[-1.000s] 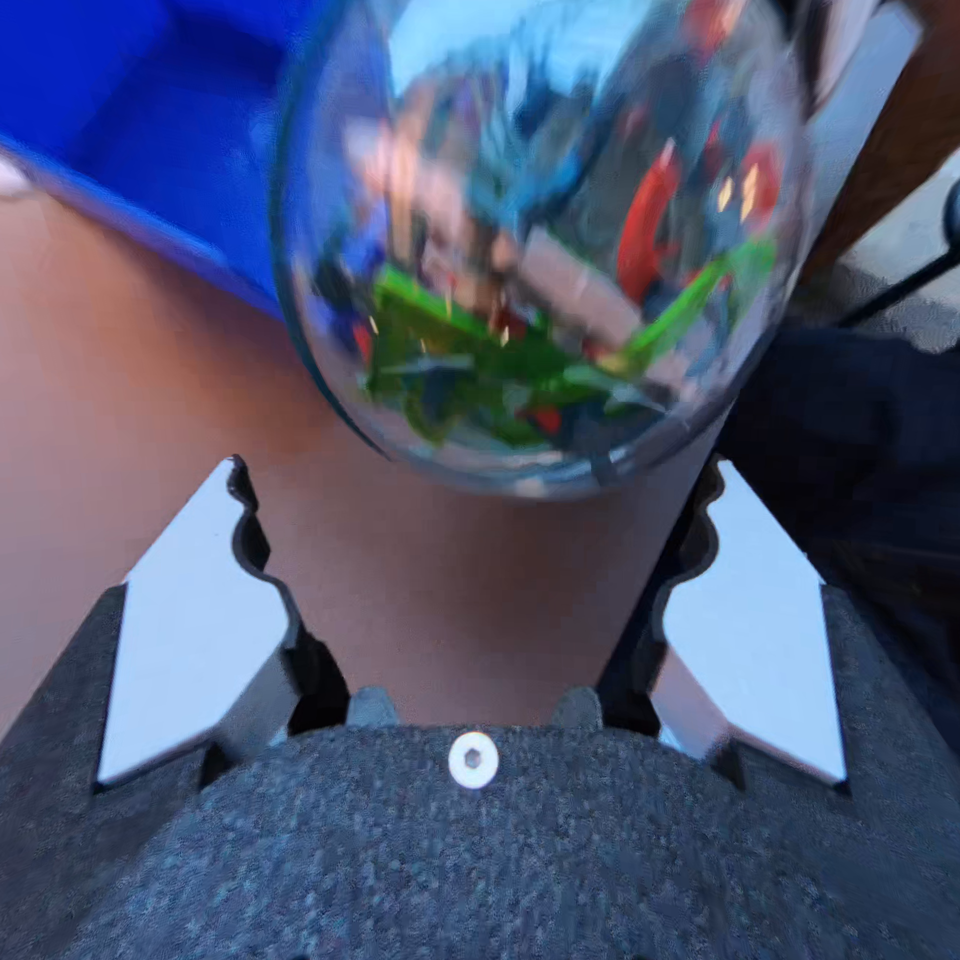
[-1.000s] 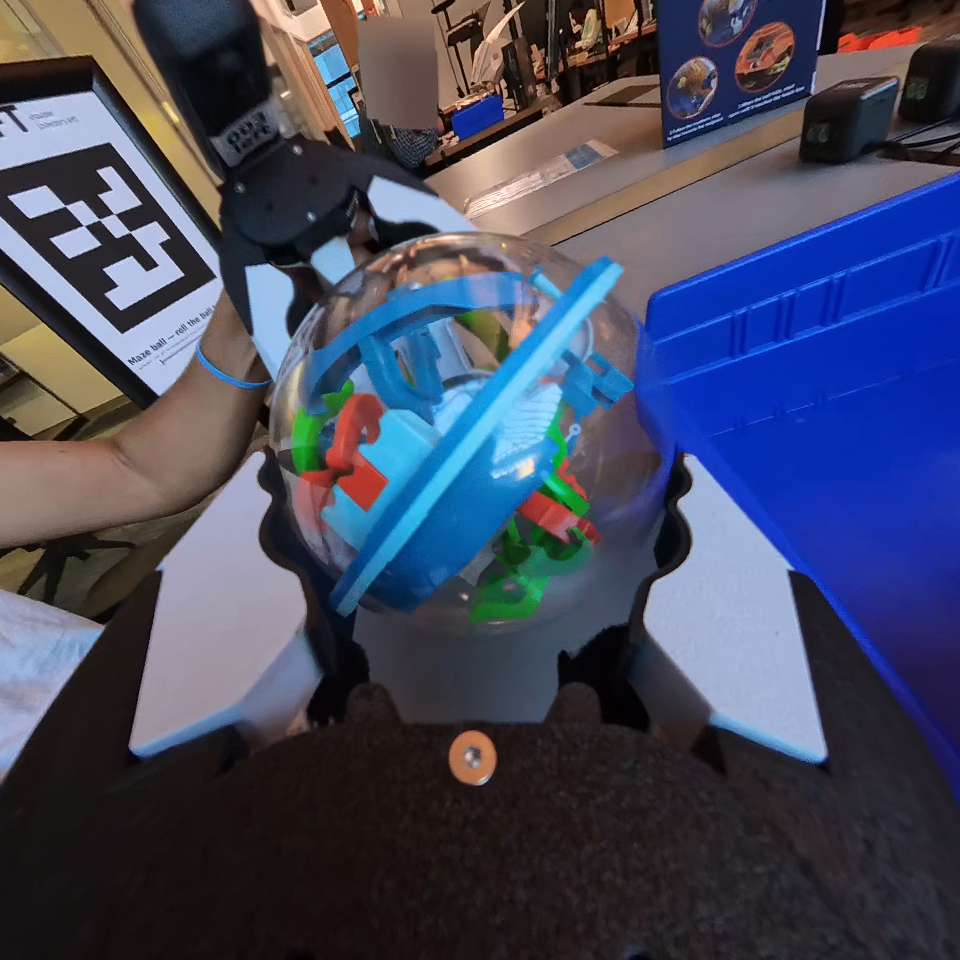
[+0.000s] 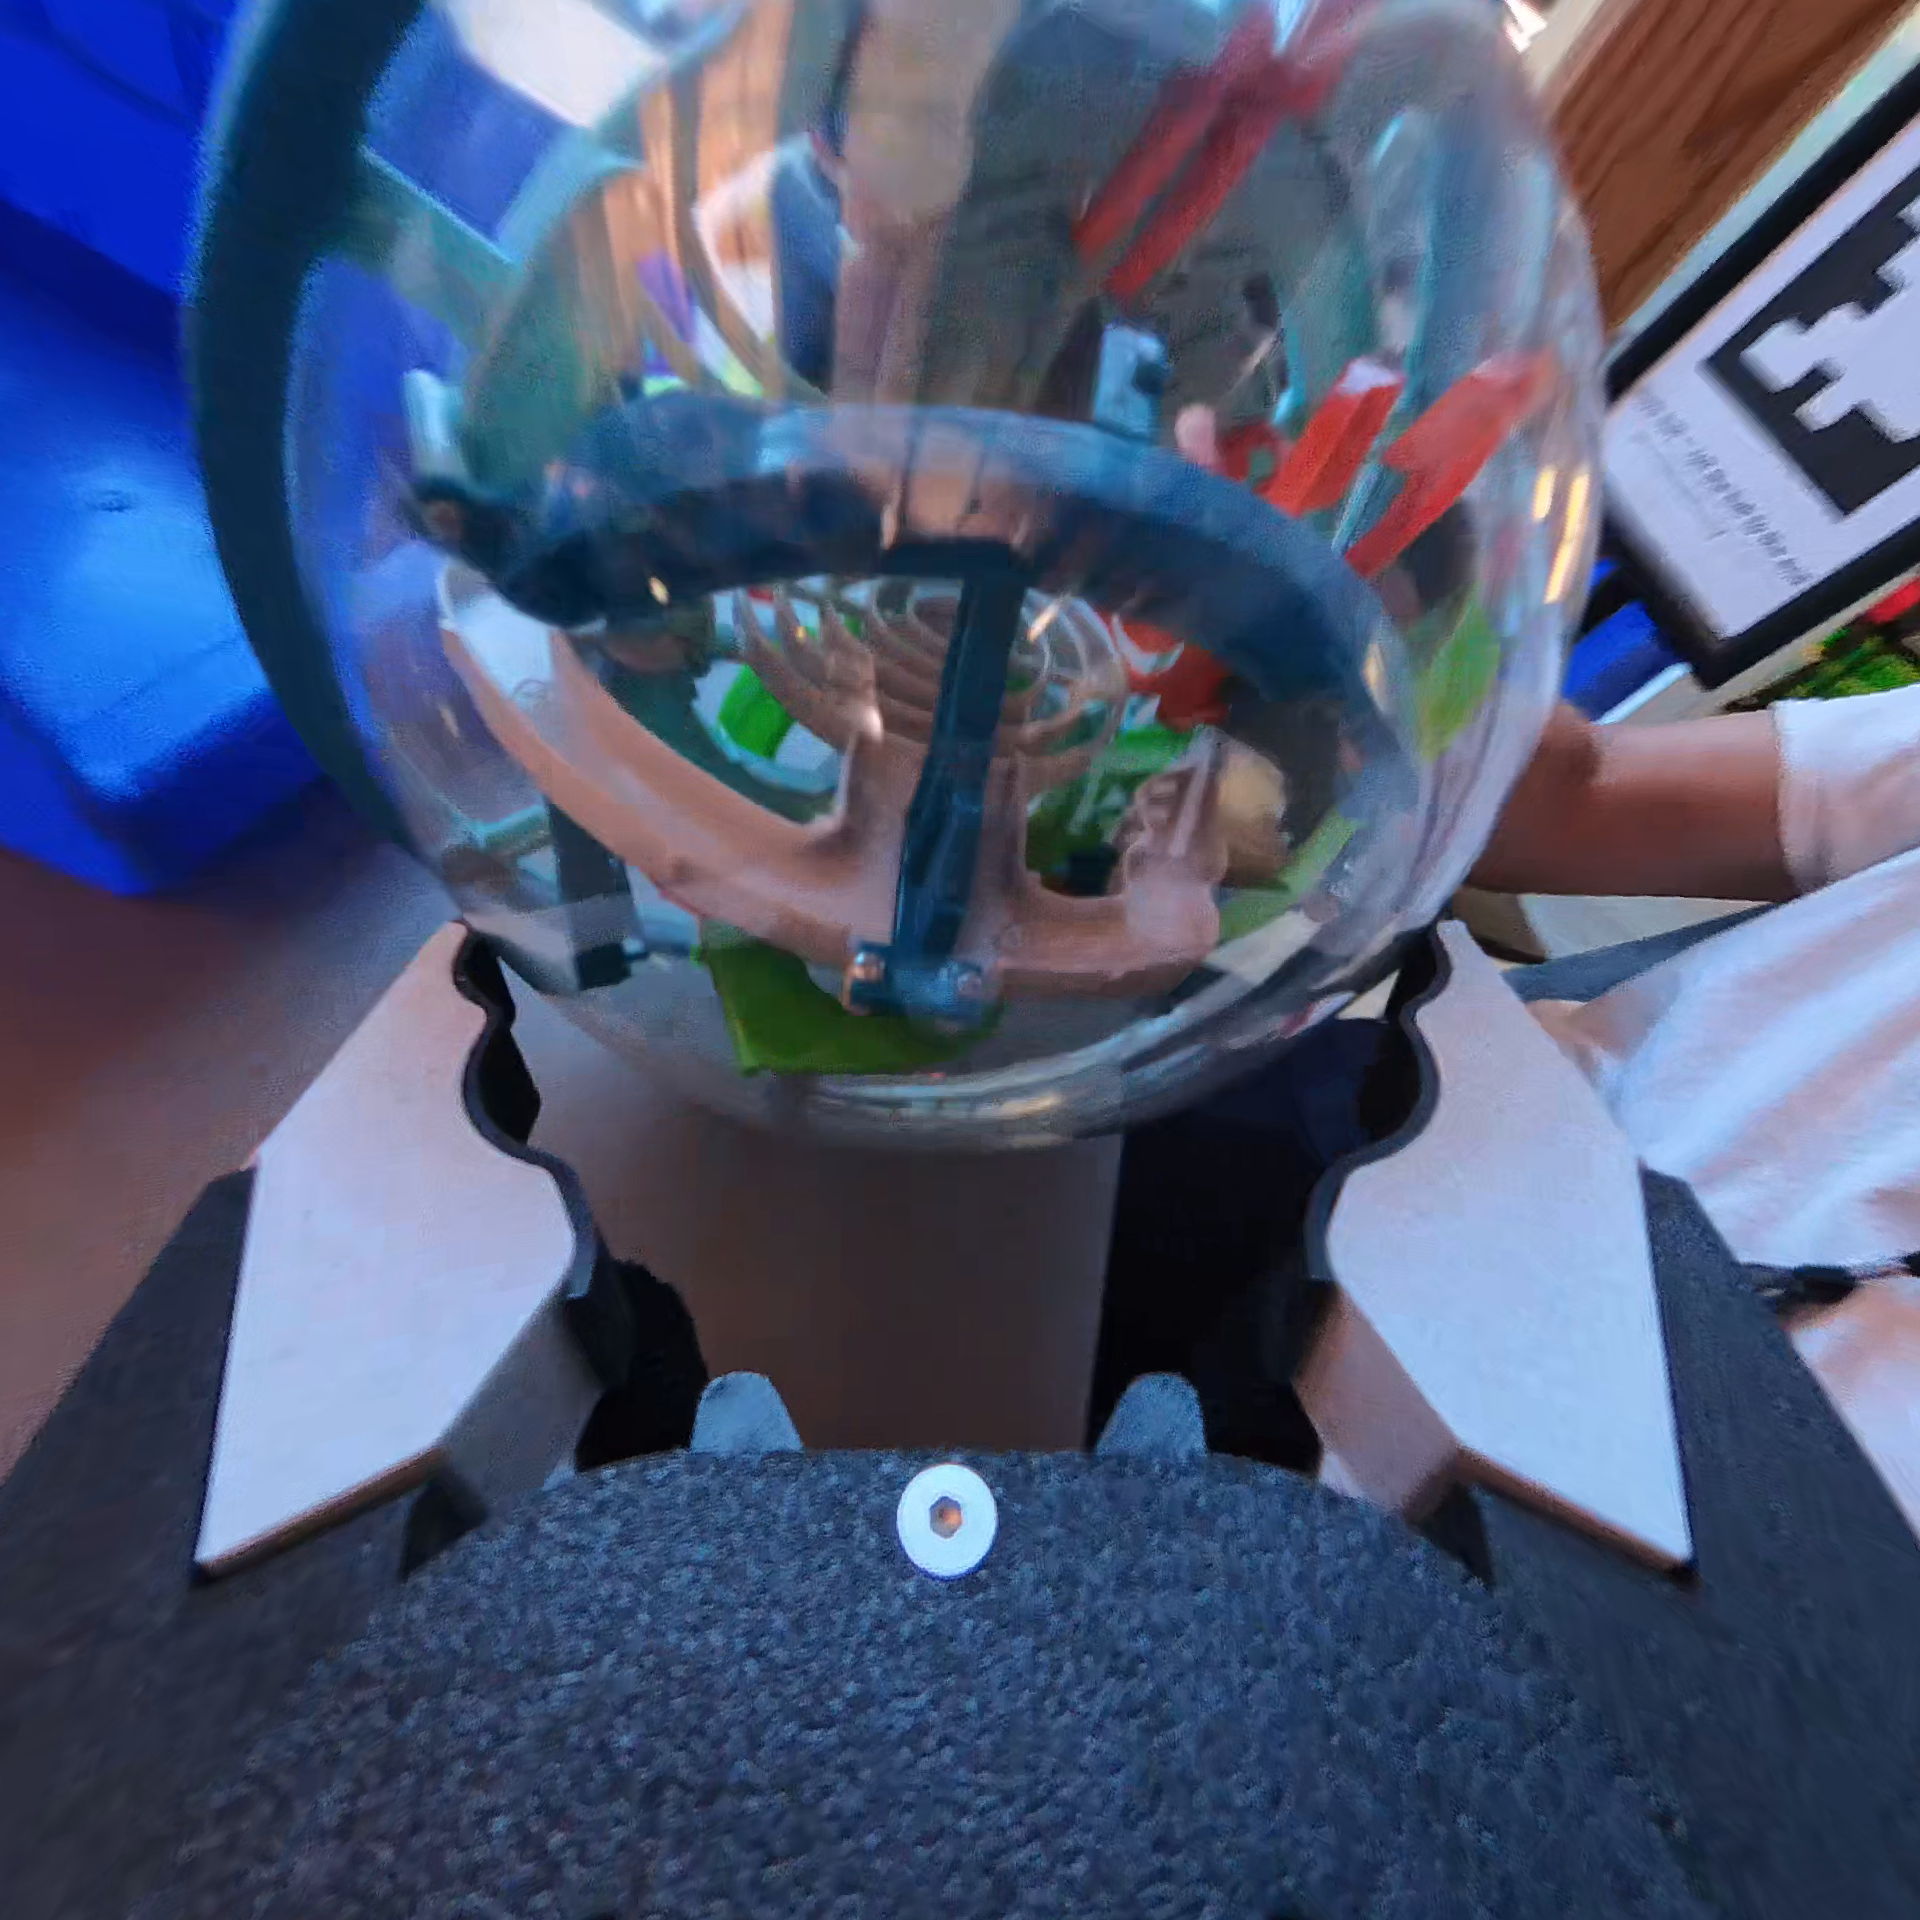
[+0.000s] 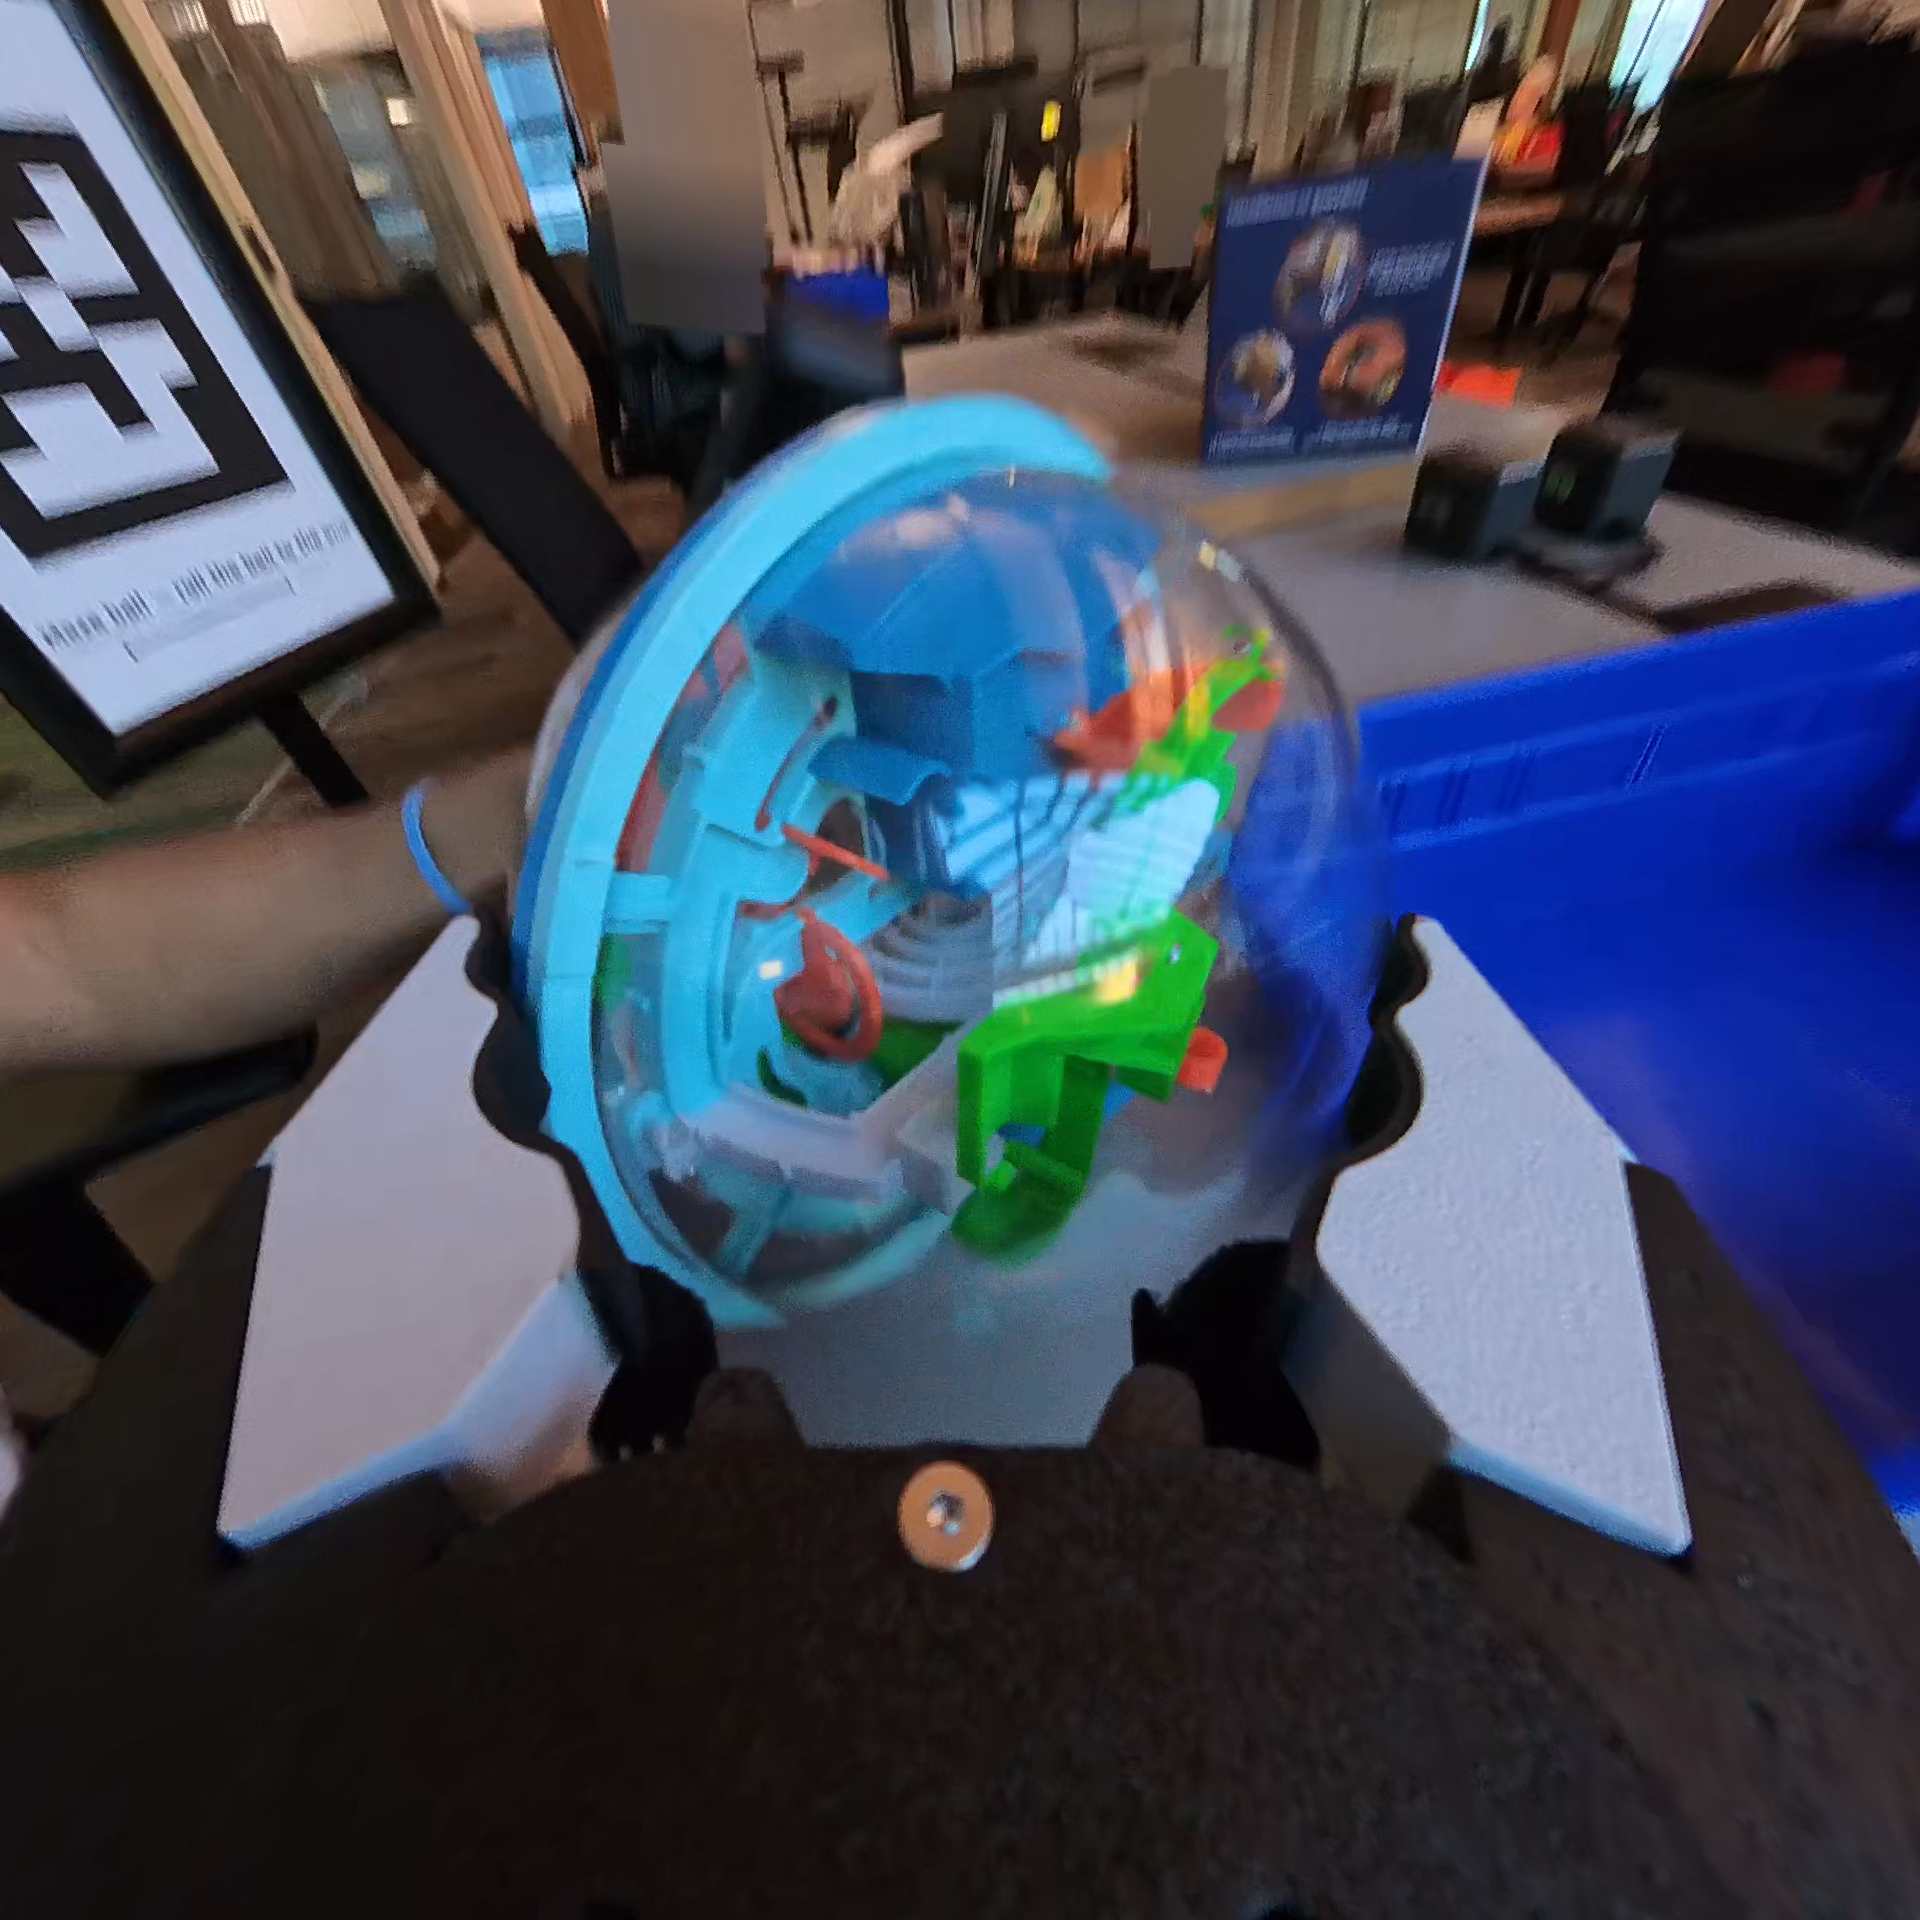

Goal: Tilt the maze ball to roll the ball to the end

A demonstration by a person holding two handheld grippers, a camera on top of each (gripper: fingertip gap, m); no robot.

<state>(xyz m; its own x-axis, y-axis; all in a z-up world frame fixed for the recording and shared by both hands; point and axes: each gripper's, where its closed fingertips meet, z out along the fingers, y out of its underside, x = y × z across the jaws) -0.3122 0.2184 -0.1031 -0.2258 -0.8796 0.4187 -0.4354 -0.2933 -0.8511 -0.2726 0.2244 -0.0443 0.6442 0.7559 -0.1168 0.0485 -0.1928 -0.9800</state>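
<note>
Right wrist view: the maze ball [image 4: 935,862] sits between the fingers of the right gripper [image 4: 940,1049], its clear shell meeting the wavy pads on both sides, so this gripper looks clamped on it, fingers spread wide to span the sphere.

Left wrist view: the same maze ball [image 3: 883,561] fills the upper frame, just ahead of the left gripper [image 3: 951,1049]. Its fingers stand wide apart; the shell nears both tips, but I cannot tell whether they press on it or only flank it.

Ball's place: held up off the table, beside the blue bin [image 4: 1662,883], with the framed marker sign [image 4: 156,416] behind and a person's forearm [image 4: 208,935] reaching in from the left.

Tilt: the blue ring [image 4: 582,935] runs steeply, near upright, so the sphere is well tipped over.

Inner track: green [image 4: 1081,1049], red and pale blue pieces show, blurred.

Small rolling ball: not found in either view; the blur may well hide it.

Progress: tilting appears underway, though nothing shows the marble at the end.

Left to do: probably further turns of the sphere until the marble reaches the finish.

Risk: a smooth round shell could slip in the grasp.
</note>
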